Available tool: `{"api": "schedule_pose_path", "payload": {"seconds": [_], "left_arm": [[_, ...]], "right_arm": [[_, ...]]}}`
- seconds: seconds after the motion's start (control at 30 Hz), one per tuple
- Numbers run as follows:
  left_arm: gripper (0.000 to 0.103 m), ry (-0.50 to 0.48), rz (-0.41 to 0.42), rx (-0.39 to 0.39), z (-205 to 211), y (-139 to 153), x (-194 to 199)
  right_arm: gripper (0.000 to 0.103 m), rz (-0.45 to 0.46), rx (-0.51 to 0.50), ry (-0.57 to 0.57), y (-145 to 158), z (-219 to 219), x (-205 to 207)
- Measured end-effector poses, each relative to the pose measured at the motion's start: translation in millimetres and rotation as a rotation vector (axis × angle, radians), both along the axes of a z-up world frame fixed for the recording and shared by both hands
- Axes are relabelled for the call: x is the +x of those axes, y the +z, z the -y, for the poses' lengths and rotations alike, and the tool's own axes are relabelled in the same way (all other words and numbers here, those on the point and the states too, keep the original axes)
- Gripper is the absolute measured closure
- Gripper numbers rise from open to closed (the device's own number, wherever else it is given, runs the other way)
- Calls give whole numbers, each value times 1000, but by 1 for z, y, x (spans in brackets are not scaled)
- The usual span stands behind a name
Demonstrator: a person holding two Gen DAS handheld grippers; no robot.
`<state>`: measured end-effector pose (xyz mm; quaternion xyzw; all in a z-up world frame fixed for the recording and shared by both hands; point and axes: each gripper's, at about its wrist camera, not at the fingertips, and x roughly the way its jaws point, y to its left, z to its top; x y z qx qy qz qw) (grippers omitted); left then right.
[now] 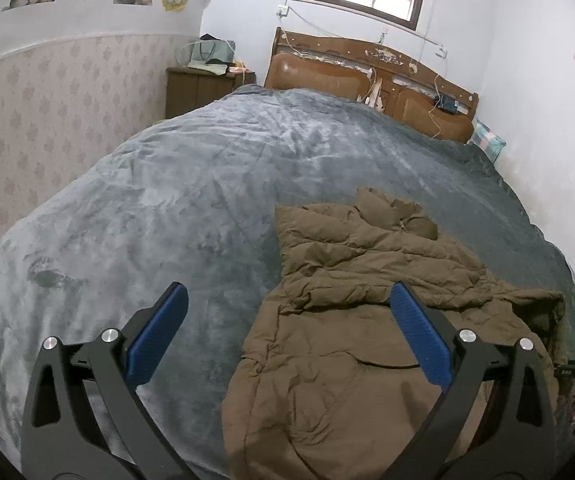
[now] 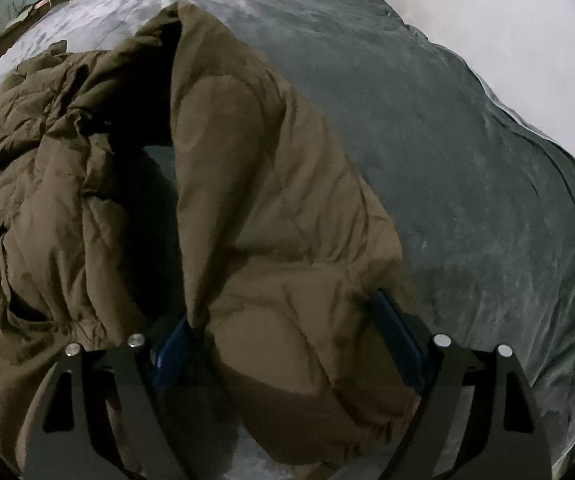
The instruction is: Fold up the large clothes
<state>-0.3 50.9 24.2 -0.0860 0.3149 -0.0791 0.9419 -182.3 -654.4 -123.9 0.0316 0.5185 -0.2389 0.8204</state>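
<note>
Jacket on bed — puffy, soft, light, slick; best held by hem. Left tongs wide, empty; right tongs gaping around a fold, not visibly pinching.

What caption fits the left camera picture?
Open left gripper hovers over a brown puffy coat on the grey blanket.

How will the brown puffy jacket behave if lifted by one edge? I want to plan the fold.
The brown puffy jacket will probably sag floppily: it already lies crumpled on the blanket. Its quilted bulk suggests it is light and springy. The right gripper straddles a thick roll.
</note>
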Motion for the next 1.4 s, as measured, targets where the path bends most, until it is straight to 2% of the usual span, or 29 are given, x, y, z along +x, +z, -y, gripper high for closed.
{"api": "schedule_pose_path", "payload": {"seconds": [0.27, 0.3, 0.37, 0.4, 0.43, 0.47, 0.5, 0.53, 0.6, 0.77, 0.87, 0.97, 1.07, 1.2, 1.27, 1.37, 1.4], "left_arm": [[3, 9, -4, -5, -2, 2, -2], [3, 10, -5, -4, -2, 2, -1], [3, 15, -1, -1, -2, 3, -2], [3, 16, 0, -1, -1, 3, -2], [3, 19, 0, -5, -1, 4, -1], [3, 25, 0, -13, -1, 5, 0], [3, 28, 1, -22, -1, 7, 2], [3, 30, 0, -25, -1, 8, 2], [3, 37, 12, -33, 2, 16, 5], [3, 13, 51, -49, 16, 42, 18], [3, 16, 35, -65, 23, 48, 38], [3, 24, 14, -106, 23, 43, 59], [3, 33, 33, -120, 18, 29, 66], [3, 57, 3, -76, 14, 4, 76], [3, 74, -12, -97, 10, 0, 81], [3, 98, -9, -135, 3, -1, 86], [3, 100, -5, -137, 3, -1, 87]], "right_arm": [[18, -27, 3, -2, -5, 13, 7], [21, -33, -3, -9, -6, 15, 7], [34, -38, -9, -26, -9, 21, 9], [47, -40, -10, -41, -9, 25, 10], [55, -43, -8, -53, -10, 30, 10], [69, -40, -6, -63, -10, 33, 10], [78, -26, -2, -88, -7, 40, 10], [83, -7, 2, -108, -4, 45, 9], [87, 62, -28, -165, 12, 54, 5], [88, 289, -156, -255, 70, 60, -7], [88, 411, -237, -237, 102, 42, -2], [88, 505, -244, -217, 123, 26, 4], [88, 609, -232, -171, 145, 10, 23], [88, 713, -182, -59, 164, -19, 54], [88, 762, -130, 46, 170, -44, 81], [84, 778, -73, 201, 171, -91, 114], [84, 771, -68, 290, 168, -120, 131]]}}
